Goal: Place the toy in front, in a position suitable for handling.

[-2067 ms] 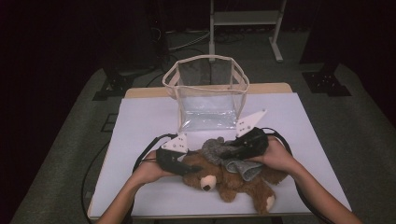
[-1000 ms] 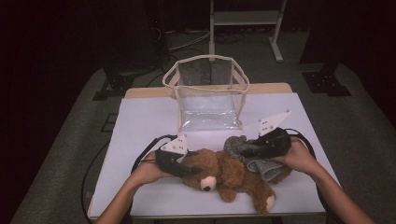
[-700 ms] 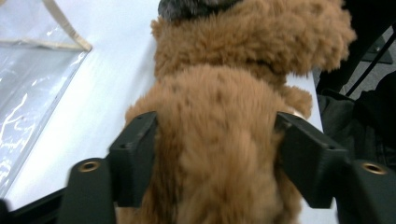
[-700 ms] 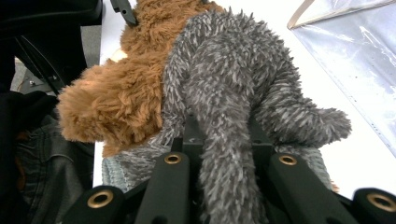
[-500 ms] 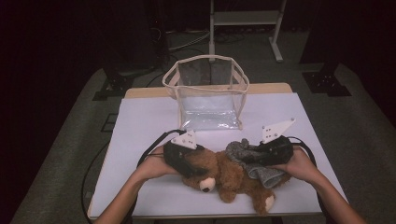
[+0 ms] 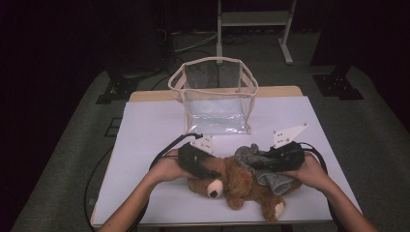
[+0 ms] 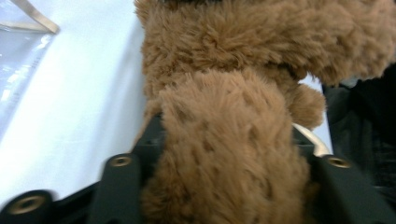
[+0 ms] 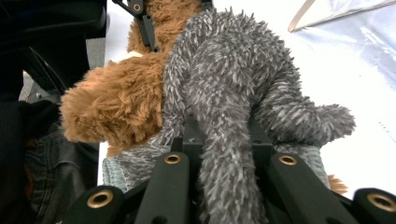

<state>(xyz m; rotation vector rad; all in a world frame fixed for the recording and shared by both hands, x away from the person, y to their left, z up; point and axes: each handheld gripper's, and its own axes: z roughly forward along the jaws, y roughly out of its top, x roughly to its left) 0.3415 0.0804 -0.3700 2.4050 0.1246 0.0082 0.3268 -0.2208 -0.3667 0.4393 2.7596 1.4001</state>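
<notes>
Two grippers meet over a brown teddy bear (image 6: 241, 181) lying near the front edge of the white table (image 6: 145, 130) in the high view, with a clear bag (image 6: 215, 99) standing upright behind it. The left gripper (image 6: 205, 170) is at the bear's head; the right gripper (image 6: 256, 163) holds a grey fuzzy garment (image 6: 249, 155) at the bear's body.

Seen from the left gripper view, the jaws have just been closing and now pinch a brown furry limb (image 7: 229, 163).

Closer still, the right gripper view shows its jaws clamped on a fold of the grey fabric (image 8: 224, 112), brown fur beside it.
</notes>
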